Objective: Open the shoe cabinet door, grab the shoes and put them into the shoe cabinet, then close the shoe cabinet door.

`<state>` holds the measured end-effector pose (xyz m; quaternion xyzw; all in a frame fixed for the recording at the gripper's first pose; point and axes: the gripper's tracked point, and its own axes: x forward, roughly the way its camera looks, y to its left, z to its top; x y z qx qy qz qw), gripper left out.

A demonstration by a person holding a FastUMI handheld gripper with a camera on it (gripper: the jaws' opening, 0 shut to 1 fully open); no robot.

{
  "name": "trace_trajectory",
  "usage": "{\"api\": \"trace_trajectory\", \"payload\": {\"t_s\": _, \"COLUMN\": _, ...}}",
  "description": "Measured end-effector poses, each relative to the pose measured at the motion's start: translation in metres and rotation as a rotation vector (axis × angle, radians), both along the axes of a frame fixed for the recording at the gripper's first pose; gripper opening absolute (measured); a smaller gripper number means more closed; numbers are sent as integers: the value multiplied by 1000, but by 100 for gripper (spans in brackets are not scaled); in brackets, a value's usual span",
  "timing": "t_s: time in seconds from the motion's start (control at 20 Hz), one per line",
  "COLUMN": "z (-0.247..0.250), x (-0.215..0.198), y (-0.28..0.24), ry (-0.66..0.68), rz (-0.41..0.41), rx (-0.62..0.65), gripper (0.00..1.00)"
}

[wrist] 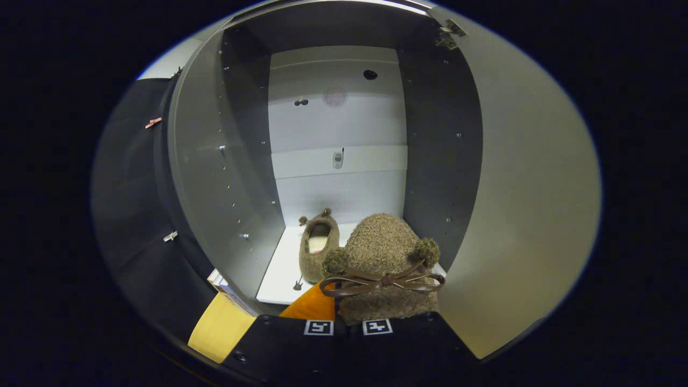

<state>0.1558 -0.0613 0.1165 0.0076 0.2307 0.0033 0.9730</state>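
Note:
A fuzzy brown slipper [382, 247] with two pompoms and a thin bow sits right at my fingertips, its heel end pinched in my gripper [348, 322], which is shut on it. It hovers at the front right of the shoe cabinet's white floor [279, 277]. A matching slipper [318, 244] lies further in on that floor, left of the held one, with its opening facing me. The cabinet door [527, 215] stands swung wide open to the right.
The cabinet's grey left wall [215, 177] and dark right wall [441, 161] bound a narrow bay with a white back panel [338, 123]. A door hinge [449, 32] sits at the top right. A yellow flat piece [220, 325] lies below the cabinet's left front corner.

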Motion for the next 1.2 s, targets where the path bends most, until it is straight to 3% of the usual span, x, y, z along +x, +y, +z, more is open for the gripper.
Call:
{"api": "trace_trajectory", "payload": {"t_s": 0.45, "z": 12, "x": 91, "y": 6, "ry": 74, "rz": 1, "rx": 19, "gripper": 5}}
{"api": "trace_trajectory", "payload": {"t_s": 0.6, "z": -14, "x": 123, "y": -1, "ry": 150, "rz": -29, "rx": 82, "gripper": 5}}
{"api": "trace_trajectory", "payload": {"t_s": 0.95, "z": -91, "x": 192, "y": -27, "ry": 238, "rz": -79, "rx": 74, "gripper": 5}}
{"api": "trace_trajectory", "payload": {"t_s": 1.2, "z": -140, "x": 213, "y": -40, "ry": 328, "rz": -100, "rx": 64, "gripper": 5}}
